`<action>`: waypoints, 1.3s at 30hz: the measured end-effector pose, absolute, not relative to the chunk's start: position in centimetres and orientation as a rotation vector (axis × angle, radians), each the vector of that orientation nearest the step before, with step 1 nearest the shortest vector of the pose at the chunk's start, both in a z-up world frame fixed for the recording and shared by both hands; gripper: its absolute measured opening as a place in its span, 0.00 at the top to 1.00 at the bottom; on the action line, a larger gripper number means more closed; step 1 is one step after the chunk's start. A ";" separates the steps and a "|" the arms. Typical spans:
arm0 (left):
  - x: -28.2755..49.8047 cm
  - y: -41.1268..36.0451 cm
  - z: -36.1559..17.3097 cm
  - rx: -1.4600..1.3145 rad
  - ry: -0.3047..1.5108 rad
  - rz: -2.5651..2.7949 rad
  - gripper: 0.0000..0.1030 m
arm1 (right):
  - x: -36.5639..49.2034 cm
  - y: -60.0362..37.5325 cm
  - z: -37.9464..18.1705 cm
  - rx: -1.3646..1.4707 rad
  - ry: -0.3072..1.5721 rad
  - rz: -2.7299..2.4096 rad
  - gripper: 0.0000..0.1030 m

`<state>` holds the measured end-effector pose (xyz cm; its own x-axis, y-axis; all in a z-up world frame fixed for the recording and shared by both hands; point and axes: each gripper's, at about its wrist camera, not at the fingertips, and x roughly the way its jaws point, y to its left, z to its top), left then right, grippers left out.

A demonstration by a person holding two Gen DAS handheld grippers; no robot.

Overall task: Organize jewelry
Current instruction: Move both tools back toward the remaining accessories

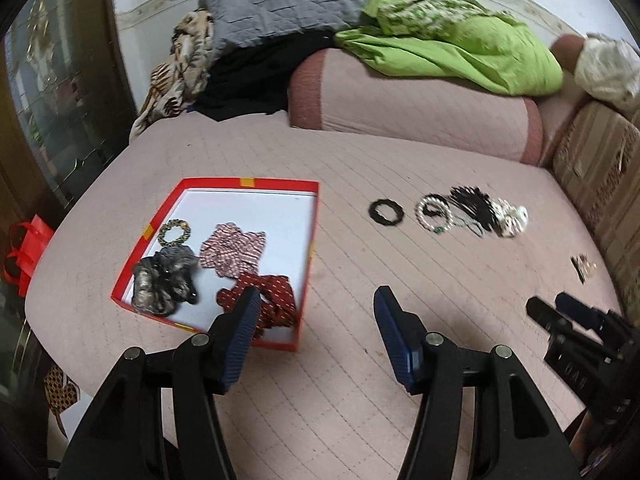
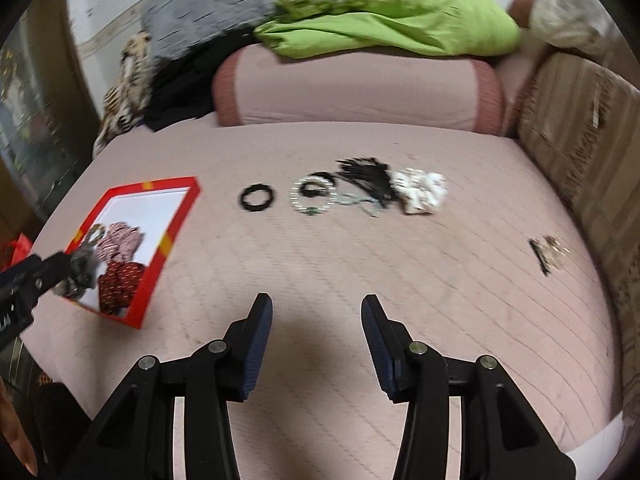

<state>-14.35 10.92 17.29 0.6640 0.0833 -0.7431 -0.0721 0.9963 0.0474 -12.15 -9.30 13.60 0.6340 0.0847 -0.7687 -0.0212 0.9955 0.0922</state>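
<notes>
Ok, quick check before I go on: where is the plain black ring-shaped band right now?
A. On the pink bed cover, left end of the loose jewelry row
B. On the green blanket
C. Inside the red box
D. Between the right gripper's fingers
A: the black band lies on the pink bed cover, beside the beaded bracelet, outside the red box; the right gripper is open and empty.

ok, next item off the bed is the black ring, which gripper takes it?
Probably left. The black ring lies nearly straight ahead of the open, empty left gripper, with the red box beside it. The right gripper, also empty, sees the ring off to its left.
</notes>
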 end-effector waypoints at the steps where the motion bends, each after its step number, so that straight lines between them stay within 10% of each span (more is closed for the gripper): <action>1: -14.5 10.5 17.2 0.022 0.841 0.085 0.44 | -12.3 -9.9 13.6 0.082 0.881 0.047 0.51; 39: -11.9 8.6 13.4 0.084 0.951 0.062 0.44 | -10.9 -13.6 10.0 0.111 0.947 -0.010 0.46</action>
<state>-11.95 8.57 13.45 0.5799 0.0903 -0.8097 -0.0160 0.9949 0.0995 -10.90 -13.56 10.02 0.5842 0.0406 -0.8106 0.0572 0.9942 0.0910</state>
